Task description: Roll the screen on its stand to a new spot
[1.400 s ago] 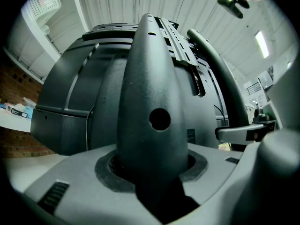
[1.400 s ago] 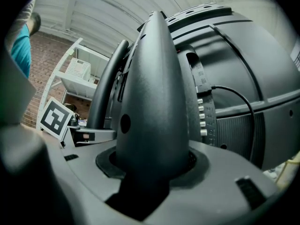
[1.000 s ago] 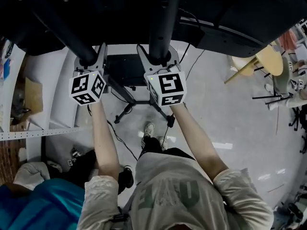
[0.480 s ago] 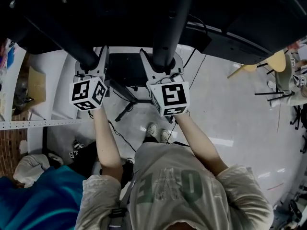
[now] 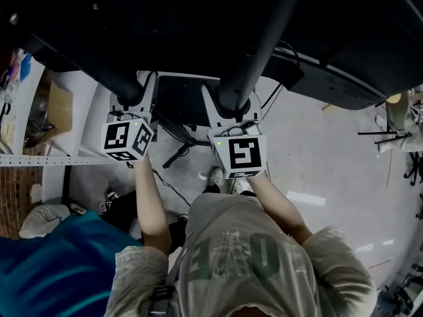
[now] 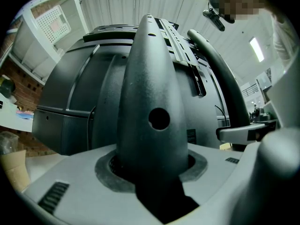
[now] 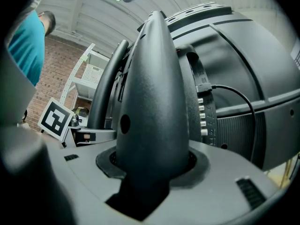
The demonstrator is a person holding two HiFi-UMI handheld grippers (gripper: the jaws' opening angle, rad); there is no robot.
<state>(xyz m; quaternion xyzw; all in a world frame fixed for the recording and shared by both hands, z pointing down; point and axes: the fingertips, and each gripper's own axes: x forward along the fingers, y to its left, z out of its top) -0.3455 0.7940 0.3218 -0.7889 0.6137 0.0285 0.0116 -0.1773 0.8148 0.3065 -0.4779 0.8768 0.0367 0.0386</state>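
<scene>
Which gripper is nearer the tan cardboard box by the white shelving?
Left. The left gripper, clamped on a black stand post, sits beside the box; the right gripper grips the farther post.

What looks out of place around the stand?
A loose black cable trails across the floor near the stand's base and the person's shoe; it might snag during the move. Nothing else stands out.

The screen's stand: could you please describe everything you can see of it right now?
The stand shows two matte black uprights with a textured, metal-like finish, each with a round hole. The left upright is clamped in the tongs of the left gripper, and the right upright is clamped in those of the right gripper. Both rise to the back of the dark screen. Below, black legs spread over the grey floor, with cables trailing beside them.
</scene>
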